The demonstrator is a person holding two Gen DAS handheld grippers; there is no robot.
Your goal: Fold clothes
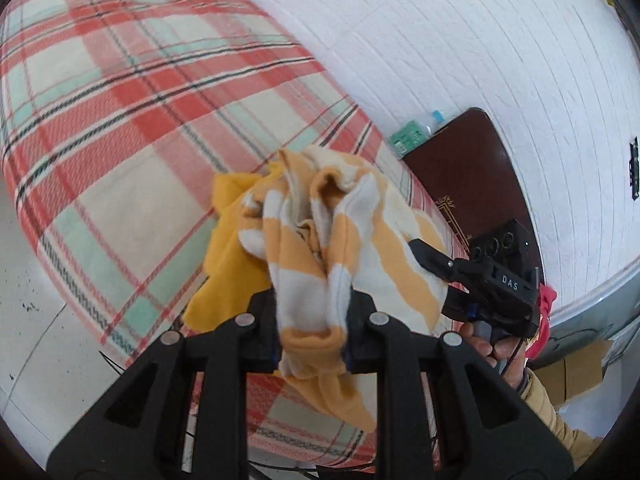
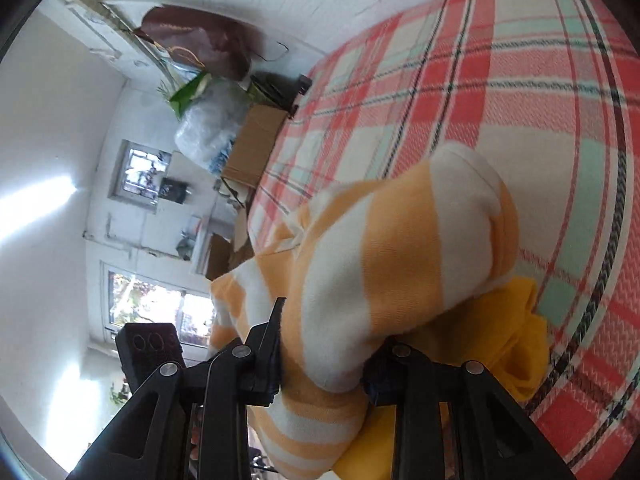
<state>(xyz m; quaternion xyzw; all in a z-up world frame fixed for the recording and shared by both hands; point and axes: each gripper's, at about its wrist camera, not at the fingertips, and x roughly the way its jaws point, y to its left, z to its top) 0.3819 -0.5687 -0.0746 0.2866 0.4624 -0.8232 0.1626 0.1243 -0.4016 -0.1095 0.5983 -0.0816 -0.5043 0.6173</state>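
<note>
Above plaid bed [image 1: 120, 128], both angled-down grippers' fingers [image 1: 362, 320] apparently clench striped garment [image 1: 312, 264].

The left wrist camera looks forward and down along its fingers, very near the striped garment [image 1: 320, 248], over the plaid bed cover [image 1: 140, 100] toward a white wall. The right wrist camera (its picture strongly tilted) faces the same garment [image 2: 400, 248] and cover [image 2: 520, 100], with windows behind
</note>
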